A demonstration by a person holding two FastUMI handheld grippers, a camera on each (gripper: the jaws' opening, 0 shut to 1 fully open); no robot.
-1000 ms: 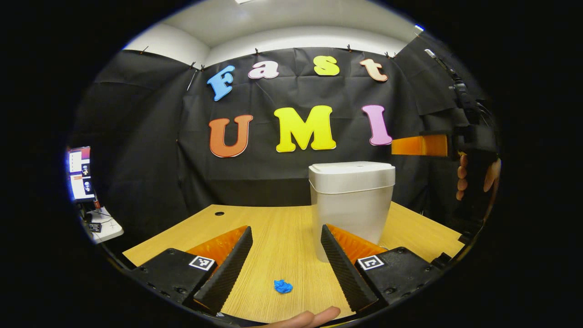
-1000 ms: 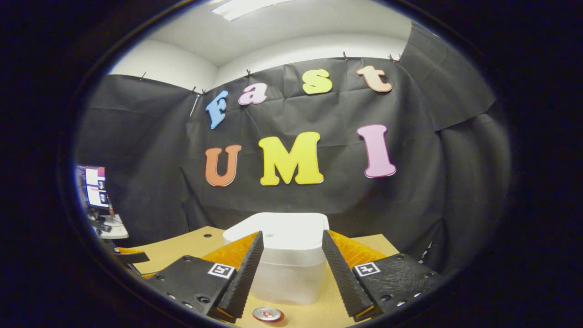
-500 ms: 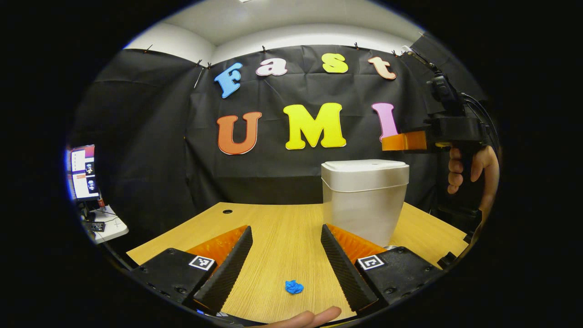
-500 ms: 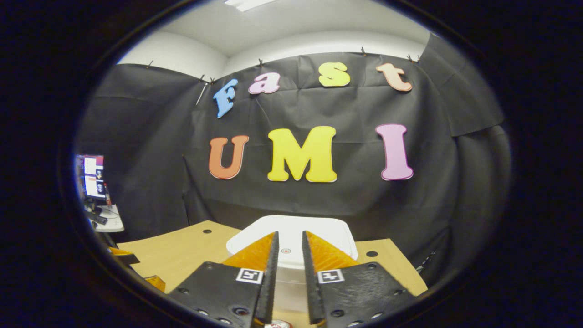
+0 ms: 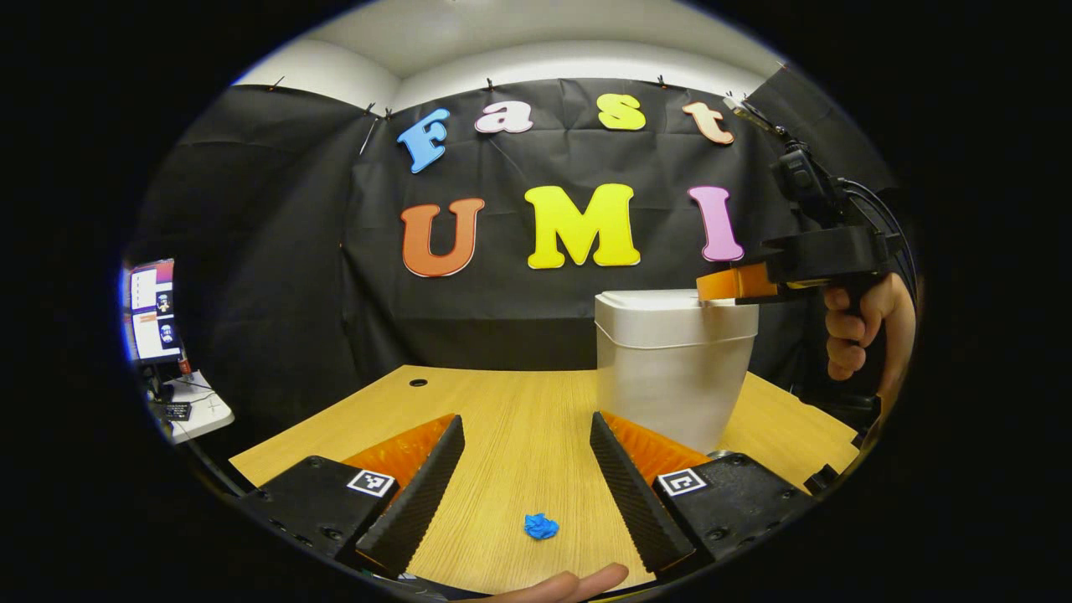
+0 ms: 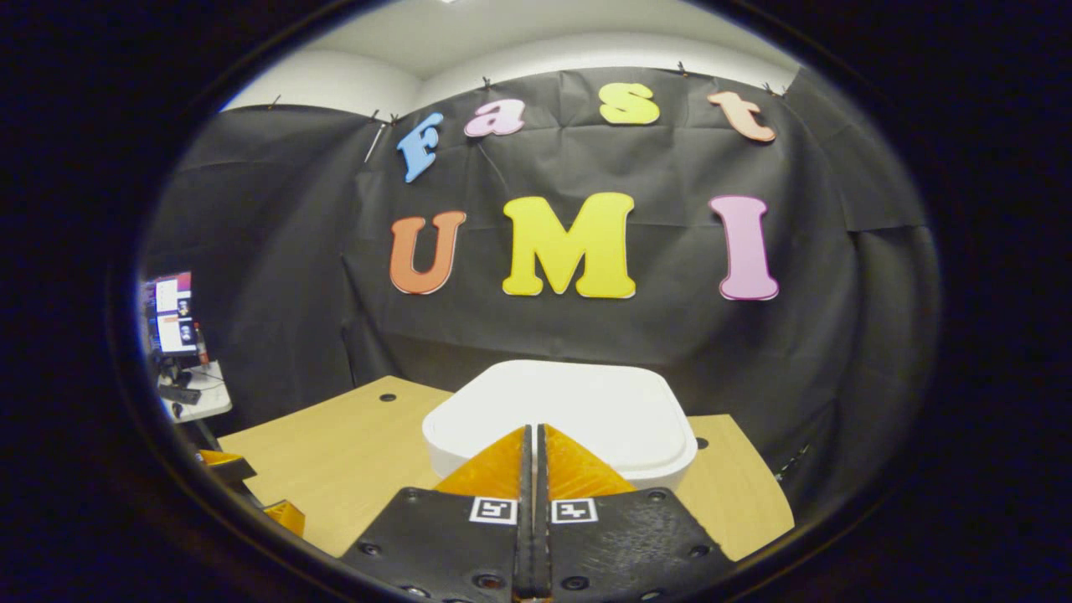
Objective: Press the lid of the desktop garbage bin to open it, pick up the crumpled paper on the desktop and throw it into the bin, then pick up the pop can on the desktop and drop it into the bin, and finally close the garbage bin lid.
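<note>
The white desktop bin [image 5: 674, 377] stands on the wooden table [image 5: 511, 410] with its lid [image 6: 578, 406] down. A small blue crumpled paper [image 5: 541, 526] lies near the table's front edge, between and below the fingers of my open left gripper [image 5: 526, 421], which holds nothing. My right gripper [image 6: 529, 429] is shut on nothing, its tips at the near edge of the lid. In the left gripper view, the right gripper [image 5: 727, 286] touches the lid's top right, held by a hand [image 5: 863, 327]. A grey sliver, perhaps the pop can [image 5: 721, 454], peeks past my left gripper's right finger.
A monitor [image 5: 151, 310] and a small side table [image 5: 197, 410] stand off to the left beyond the table edge. The tabletop has a cable hole [image 5: 416, 383] at its far left. A person's fingertip [image 5: 586, 579] shows at the bottom edge.
The right gripper's fingers went from wide apart to shut while it moved forward and down onto the bin lid. The left gripper shifted only slightly; the paper stayed put.
</note>
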